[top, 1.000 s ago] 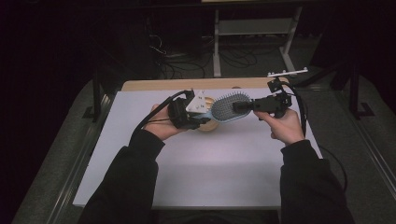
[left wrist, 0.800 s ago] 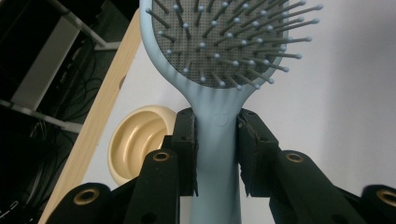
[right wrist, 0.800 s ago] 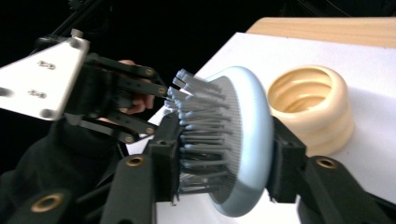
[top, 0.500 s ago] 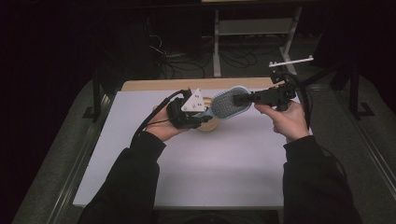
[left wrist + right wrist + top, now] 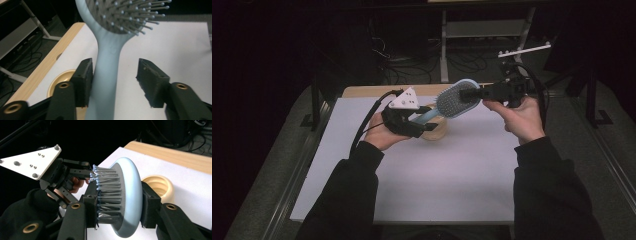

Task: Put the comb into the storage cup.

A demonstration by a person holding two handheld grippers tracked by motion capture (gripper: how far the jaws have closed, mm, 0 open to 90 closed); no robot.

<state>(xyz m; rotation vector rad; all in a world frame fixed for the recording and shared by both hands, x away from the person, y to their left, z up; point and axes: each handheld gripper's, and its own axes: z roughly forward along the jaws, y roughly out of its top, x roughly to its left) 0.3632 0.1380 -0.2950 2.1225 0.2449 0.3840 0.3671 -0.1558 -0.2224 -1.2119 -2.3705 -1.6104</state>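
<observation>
- Since the earlier frames the hairbrush point(image 5: 451, 100) is seen raised and drawn toward the desk's point(image 5: 412, 200) right side; its head, carried by the right gripper point(image 5: 473, 93), now sits higher against the dark background beyond the far edge.
- The left gripper point(image 5: 428, 126) has just been opening: in the left gripper view the brush handle point(image 5: 105, 75) stands between the jaws, touching the left pad, with a clear gap to the right pad. No clamping grip is judged there.
- The right gripper point(image 5: 120, 210) is closed on the brush head point(image 5: 126, 200), one pad against the bristles, the other against the pale blue back. The brush is held above the desk, over its far middle part, handle sloping down toward the left gripper.
- A tan ring-shaped holder point(image 5: 435, 131) rests on the white sheet near the far edge, just beside and partly under the left gripper; in the left gripper view its rim point(image 5: 58, 82) is seen to the left of the handle.
- Step in hand, as judged: a hand-over of the brush from left gripper to right, with the left release under way.
- Next move, as judged: the left jaws are to be widened until the handle is free, then the brush is to be lifted clear by the right gripper without the handle catching on the left pad or the bristles slipping in the grip.
</observation>
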